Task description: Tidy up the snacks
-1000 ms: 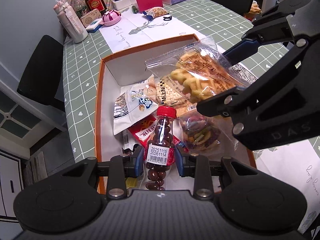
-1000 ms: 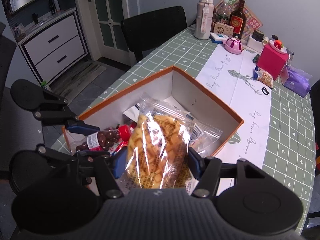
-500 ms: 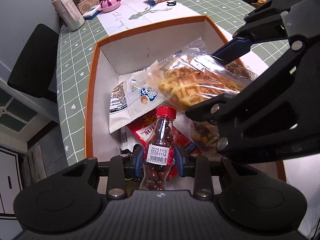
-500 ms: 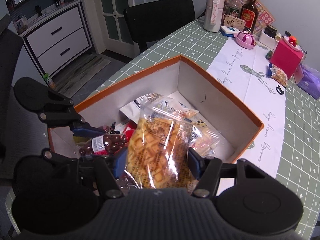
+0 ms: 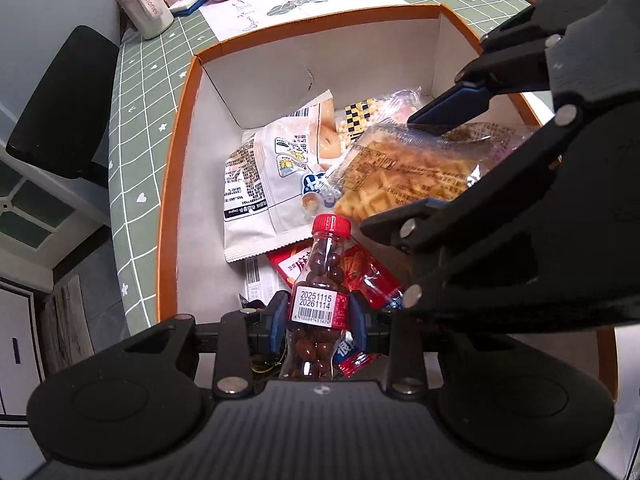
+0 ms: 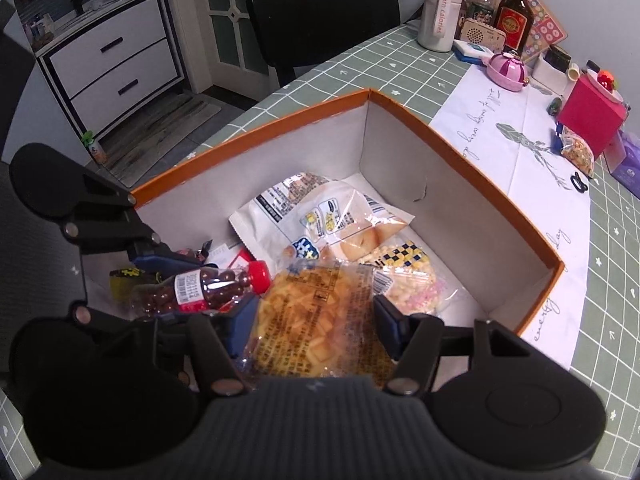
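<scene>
An orange-rimmed box (image 5: 176, 152) (image 6: 472, 148) with white walls holds several snack packets. My left gripper (image 5: 318, 316) (image 6: 196, 280) is shut on a small red-capped bottle of chocolate balls (image 5: 318, 300) (image 6: 204, 284), held low inside the box's near-left part. My right gripper (image 6: 316, 320) (image 5: 436, 160) is shut on a clear bag of yellow waffle biscuits (image 6: 320, 316) (image 5: 400, 176), just above the packets to the bottle's right. Beneath lie a white bread packet (image 5: 272, 176) (image 6: 324, 212), a checkered packet (image 6: 404, 260) and red packets (image 5: 368, 272).
The box stands on a green checked tablecloth (image 6: 616, 288) with a white runner (image 6: 504, 128). At the far end are a white flask (image 6: 440, 4), a dark bottle (image 6: 514, 12), a pink pot (image 6: 508, 70) and a red box (image 6: 592, 112). Black chairs (image 6: 324, 16) (image 5: 60, 108) flank the table.
Both grippers have sunk into the box with their loads, the bottle and the waffle bag now down among the packets. Their grips are unchanged.
</scene>
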Motion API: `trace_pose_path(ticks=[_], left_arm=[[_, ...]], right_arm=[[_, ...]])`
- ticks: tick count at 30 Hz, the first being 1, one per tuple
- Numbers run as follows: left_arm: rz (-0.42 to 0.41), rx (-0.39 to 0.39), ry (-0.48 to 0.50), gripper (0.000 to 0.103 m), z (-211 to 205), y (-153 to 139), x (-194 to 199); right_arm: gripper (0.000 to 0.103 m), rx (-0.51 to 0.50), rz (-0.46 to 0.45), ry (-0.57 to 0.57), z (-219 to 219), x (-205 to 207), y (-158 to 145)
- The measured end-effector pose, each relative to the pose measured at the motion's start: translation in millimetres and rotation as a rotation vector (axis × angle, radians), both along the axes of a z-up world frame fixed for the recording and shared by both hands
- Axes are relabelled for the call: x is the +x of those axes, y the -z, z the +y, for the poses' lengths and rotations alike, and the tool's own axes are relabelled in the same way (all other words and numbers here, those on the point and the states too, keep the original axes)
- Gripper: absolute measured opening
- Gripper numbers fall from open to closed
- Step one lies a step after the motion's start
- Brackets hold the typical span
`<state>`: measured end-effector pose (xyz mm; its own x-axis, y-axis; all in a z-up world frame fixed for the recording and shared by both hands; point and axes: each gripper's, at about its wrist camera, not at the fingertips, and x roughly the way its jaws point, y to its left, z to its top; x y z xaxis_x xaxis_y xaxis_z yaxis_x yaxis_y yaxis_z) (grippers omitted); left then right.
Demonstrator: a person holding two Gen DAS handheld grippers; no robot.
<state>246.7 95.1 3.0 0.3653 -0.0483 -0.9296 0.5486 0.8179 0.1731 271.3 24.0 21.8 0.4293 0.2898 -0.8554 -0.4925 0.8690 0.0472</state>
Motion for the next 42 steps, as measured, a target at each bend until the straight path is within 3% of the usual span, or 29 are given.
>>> trace_pose_path(ticks=[14, 18, 21, 24, 26, 42], left_arm=[[0.032, 0.018, -0.018, 0.037, 0.4, 14.8, 2.6], [0.054, 0.033, -0.025, 0.037, -0.5, 21.1, -0.6], [0.057, 0.043, -0.031, 0.04, -0.6, 21.6, -3.0], [0.061, 0.05, -0.029, 0.049, -0.3, 15.5, -5.3], [0.054, 0.046, -0.028, 0.054, 0.2, 8.1, -7.6], [-0.053, 0.015, -0.06, 0.058, -5.2, -78.9, -40.1]], right_arm=[[0.064, -0.014, 0.017, -0.01, 4.8, 5.6, 18.1], [0.071, -0.053, 0.032, -0.017, 7.9, 3.1, 23.6], [0.074, -0.065, 0.045, -0.015, 9.3, 1.7, 24.1], [0.073, -0.06, 0.045, -0.01, 8.2, -1.8, 20.1], [0.074, -0.058, 0.042, -0.01, 7.7, -4.4, 14.0], [0.076, -0.022, -0.068, 0.026, -15.4, -45.0, -78.6]])
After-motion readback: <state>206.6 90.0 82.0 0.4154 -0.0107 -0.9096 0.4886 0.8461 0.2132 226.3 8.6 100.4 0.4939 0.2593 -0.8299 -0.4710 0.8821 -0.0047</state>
